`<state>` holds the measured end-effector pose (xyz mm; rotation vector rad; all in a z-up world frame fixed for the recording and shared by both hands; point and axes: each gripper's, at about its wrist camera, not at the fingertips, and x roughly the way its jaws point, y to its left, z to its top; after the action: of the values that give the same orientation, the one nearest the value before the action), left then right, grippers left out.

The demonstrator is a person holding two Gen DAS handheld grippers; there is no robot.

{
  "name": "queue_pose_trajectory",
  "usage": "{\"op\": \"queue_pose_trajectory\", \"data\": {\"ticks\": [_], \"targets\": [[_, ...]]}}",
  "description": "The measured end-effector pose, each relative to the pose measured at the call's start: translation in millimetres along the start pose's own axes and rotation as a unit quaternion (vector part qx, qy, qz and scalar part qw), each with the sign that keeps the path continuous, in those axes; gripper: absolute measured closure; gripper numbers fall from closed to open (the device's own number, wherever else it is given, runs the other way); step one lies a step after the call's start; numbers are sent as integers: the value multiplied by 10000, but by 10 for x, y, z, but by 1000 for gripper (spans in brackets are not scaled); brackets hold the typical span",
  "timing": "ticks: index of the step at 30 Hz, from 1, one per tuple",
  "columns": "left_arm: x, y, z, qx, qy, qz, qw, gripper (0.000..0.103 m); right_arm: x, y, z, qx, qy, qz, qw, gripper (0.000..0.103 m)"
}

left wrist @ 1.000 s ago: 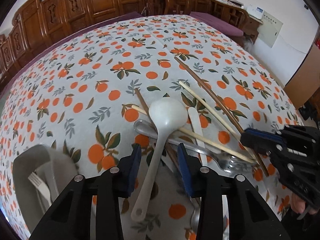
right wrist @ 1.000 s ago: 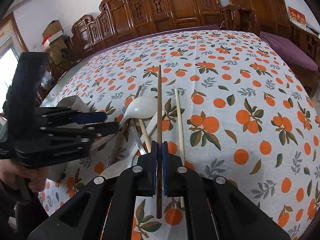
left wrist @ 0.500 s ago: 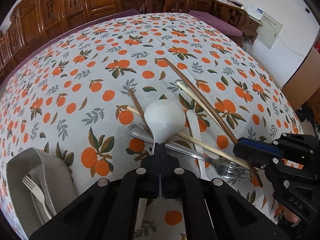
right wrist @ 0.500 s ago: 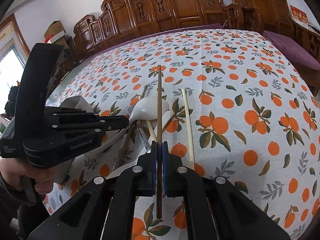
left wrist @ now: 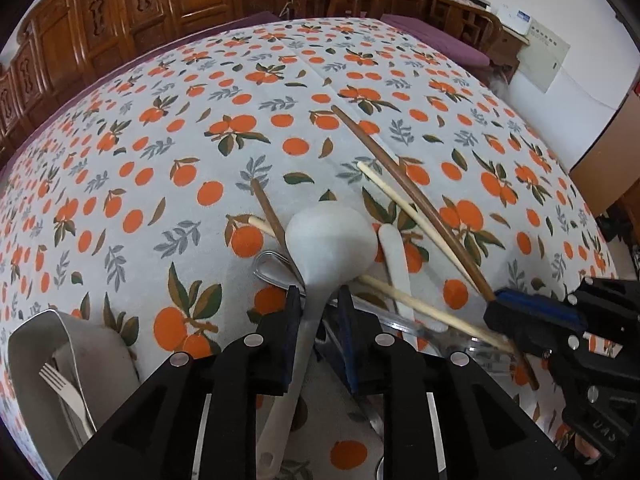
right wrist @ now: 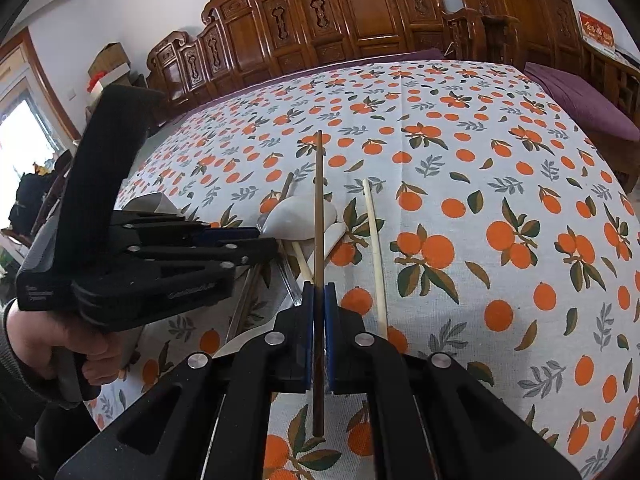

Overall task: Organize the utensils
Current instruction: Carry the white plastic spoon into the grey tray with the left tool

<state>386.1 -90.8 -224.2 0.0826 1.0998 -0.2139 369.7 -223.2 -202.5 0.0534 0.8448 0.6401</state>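
Over the utensil pile, left hand-held gripper has let go: half a second back its jaws were clamped shut at the neck of the white spoon; now they're opening, with a visible gap on each side of the handle. The handle is between the fingers but not pressed, so nothing is grasped. A second ago the jaws were open around the same handle, so that's close, then release, with the spoon not lifted. Its bowl sits on top of the pile, in about the same spot as before. I read it as a failed or aborted pinch, so a re-grip is likely needed.

Right hand-held gripper is unchanged: clenched on the dark brown chopstick, which runs straight ahead from the jaws over the spoon's bowl, its short tail sticking out behind.

Around the spoon, lying on the counter:
- pale chopstick just right of the bowl, beside the dark one
- second pale chopstick crossing under the spoon
- second brown chopstick and a metal handle loop just left of the bowl
- flat white handle right of the bowl

Grey tray is well left of the spoon, with one fork already in it.

Most of the sorting remains. Releasing the spoon costs one cycle; the stacked pieces may shift on the retry.
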Motion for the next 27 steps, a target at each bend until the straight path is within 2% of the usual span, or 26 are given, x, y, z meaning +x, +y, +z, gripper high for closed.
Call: {"op": "queue_pose_trajectory", "data": {"ticks": [3,12,14,27], "targets": [[-16,1,4,-1,-36,-42,10000,92,-3,4,4,6,-15,19,10000,97],[-202,46,-67,-32,-159,-23,9999,96,-10,30,10,-7,-26,18,10000,97],[-285,53,-99,-27,-221,-26,9997,100,-11,53,14,-12,-42,32,10000,97],[-746,231,-250,-174,-479,22,9987,101,-84,198,39,-101,-239,92,9996,97]]}}
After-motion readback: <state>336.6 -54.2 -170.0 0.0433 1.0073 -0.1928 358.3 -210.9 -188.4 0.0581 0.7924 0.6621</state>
